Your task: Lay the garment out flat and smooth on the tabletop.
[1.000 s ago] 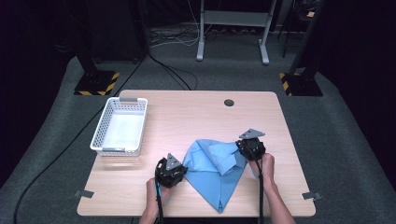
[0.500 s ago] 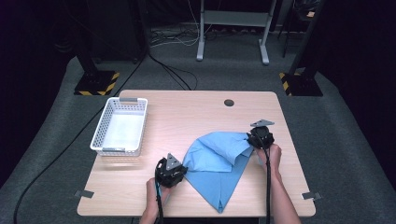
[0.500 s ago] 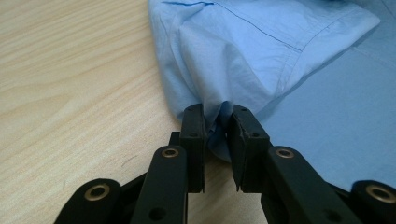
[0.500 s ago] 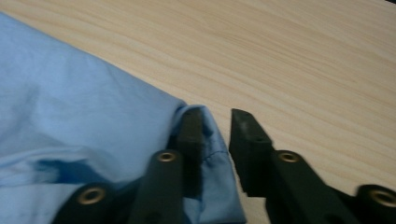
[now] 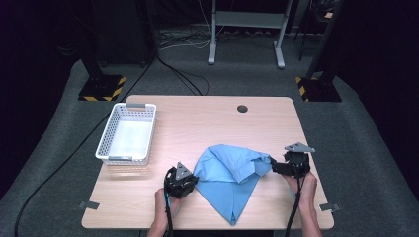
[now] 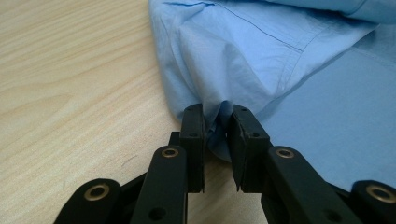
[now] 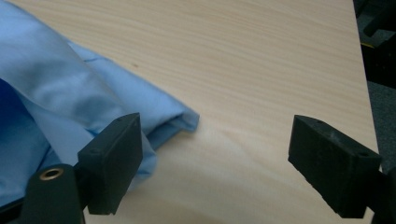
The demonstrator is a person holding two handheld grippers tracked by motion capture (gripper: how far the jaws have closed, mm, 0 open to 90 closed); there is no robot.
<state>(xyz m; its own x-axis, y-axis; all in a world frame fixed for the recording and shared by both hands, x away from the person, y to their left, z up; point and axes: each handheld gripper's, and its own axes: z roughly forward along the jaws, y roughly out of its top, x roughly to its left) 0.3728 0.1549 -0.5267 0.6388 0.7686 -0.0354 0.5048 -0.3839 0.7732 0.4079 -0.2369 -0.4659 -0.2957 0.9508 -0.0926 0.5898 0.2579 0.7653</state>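
Observation:
A light blue shirt (image 5: 232, 173) lies crumpled on the wooden table (image 5: 207, 123), near the front edge. My left gripper (image 5: 193, 179) sits at the shirt's left edge. In the left gripper view it (image 6: 218, 126) is shut on a small pinched fold of the shirt (image 6: 261, 60). My right gripper (image 5: 273, 166) is at the shirt's right end. Its jaws have just been opening and stand wide apart (image 7: 219, 140). A hemmed corner of the shirt (image 7: 154, 112) lies flat on the wood beside one jaw, and neither pad presses on it.
A white plastic basket (image 5: 127, 134) stands on the table's left side, with nothing in it. A round cable hole (image 5: 242, 108) is near the far edge. The table's right edge runs close to my right gripper. Metal stand legs (image 5: 247, 29) are on the floor beyond.
The right gripper drew the shirt's right end out to the right, then opened and let it go, ending farther right and nearer the front edge. The left gripper stayed put, still holding its fold.

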